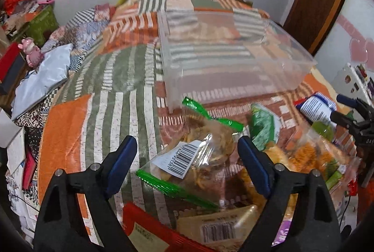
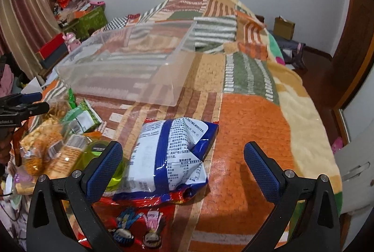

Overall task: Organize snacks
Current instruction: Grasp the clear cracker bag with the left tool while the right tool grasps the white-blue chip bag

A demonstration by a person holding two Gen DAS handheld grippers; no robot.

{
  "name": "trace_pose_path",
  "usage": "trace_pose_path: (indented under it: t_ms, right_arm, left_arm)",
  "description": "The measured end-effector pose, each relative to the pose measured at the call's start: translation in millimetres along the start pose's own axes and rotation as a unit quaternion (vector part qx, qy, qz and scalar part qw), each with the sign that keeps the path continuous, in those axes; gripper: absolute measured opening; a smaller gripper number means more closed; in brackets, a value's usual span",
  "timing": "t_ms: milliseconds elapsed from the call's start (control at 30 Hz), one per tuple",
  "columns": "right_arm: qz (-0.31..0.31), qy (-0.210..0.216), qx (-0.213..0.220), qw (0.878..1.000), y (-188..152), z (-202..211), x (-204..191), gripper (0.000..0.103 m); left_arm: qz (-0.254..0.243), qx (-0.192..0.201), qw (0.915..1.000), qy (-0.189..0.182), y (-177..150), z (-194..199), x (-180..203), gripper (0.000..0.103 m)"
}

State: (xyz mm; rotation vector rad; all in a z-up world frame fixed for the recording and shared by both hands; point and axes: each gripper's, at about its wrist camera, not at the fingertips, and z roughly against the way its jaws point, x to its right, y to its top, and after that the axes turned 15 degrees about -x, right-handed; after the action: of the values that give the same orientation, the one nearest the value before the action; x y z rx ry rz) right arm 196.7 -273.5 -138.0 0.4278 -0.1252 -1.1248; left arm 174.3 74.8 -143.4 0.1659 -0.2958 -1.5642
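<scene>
From the left wrist view, the left gripper (image 1: 187, 158) stands with its jaws apart over a clear snack bag with green seals (image 1: 198, 153), neither pad pressing on it; the bag's long axis runs diagonally, from the lower left up toward the clear plastic bin (image 1: 233, 60) beyond. The bin lies on the patchwork bed cover (image 1: 105, 93) with its long side running away to the right, and bare cover lies open to its left. More packets crowd just right of the bag, up to the right gripper (image 1: 346, 111) at the frame's edge. From the right wrist view, the right gripper (image 2: 183, 170) is spread wide — a blue-and-white snack bag (image 2: 173, 153) lies between the pads, untouched, its long axis pointing toward the bin (image 2: 131, 69). Open orange cover stretches right to the bed's edge.
</scene>
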Motion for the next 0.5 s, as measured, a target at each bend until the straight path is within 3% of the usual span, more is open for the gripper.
trace_pose_path:
  t_ms: [167,300,367,500]
  right_arm:
    - [0.016,0.006,-0.021,1.0,1,-8,-2,0.099]
    - [0.024,0.014,-0.037,0.999,2,-13,-1,0.095]
    - [0.021,0.026,-0.042,0.999,4,-14,2,0.085]
    - [0.018,0.043,-0.053,0.997,6,-18,3,0.078]
  left_arm:
    - [-0.022,-0.046,0.9986,-0.015,6,-16,0,0.089]
    - [-0.035,-0.068,0.997,-0.005,7,-26,3,0.088]
    - [-0.035,-0.072,0.9967,-0.008,9,-28,2,0.085]
    - [-0.039,-0.078,0.9961,-0.014,9,-33,4,0.079]
